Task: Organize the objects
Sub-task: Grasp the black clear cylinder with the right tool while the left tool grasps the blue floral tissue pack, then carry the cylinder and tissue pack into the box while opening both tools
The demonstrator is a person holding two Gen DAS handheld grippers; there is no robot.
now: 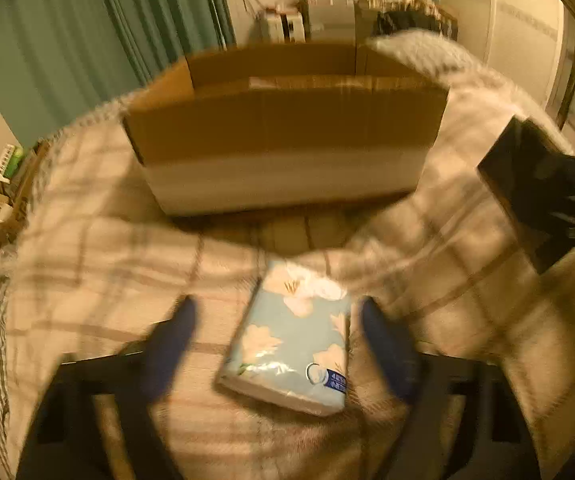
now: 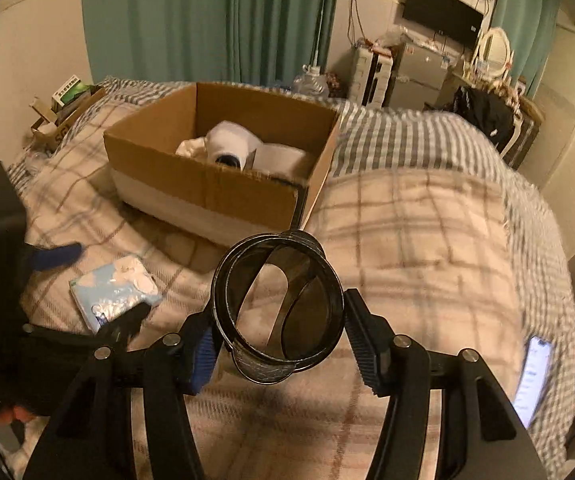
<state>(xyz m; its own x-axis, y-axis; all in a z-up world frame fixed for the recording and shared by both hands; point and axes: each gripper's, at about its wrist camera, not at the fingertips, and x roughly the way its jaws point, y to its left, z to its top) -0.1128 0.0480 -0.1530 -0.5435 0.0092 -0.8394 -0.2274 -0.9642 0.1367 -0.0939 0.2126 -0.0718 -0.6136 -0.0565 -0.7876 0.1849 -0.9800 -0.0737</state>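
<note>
A light-blue tissue pack with white flowers lies flat on the plaid blanket. My left gripper hangs over it, open, with a blue-padded finger on each side of the pack and a clear gap on the left. In the right wrist view the same pack lies at the left, with the left gripper's fingers around it. My right gripper is shut on a dark see-through cup, held above the blanket with its mouth facing the camera. The open cardboard box stands just behind.
The box holds white items. A lit phone lies on the bed at the right. Green curtains, a cluttered bedside box and furniture with a TV stand beyond the bed.
</note>
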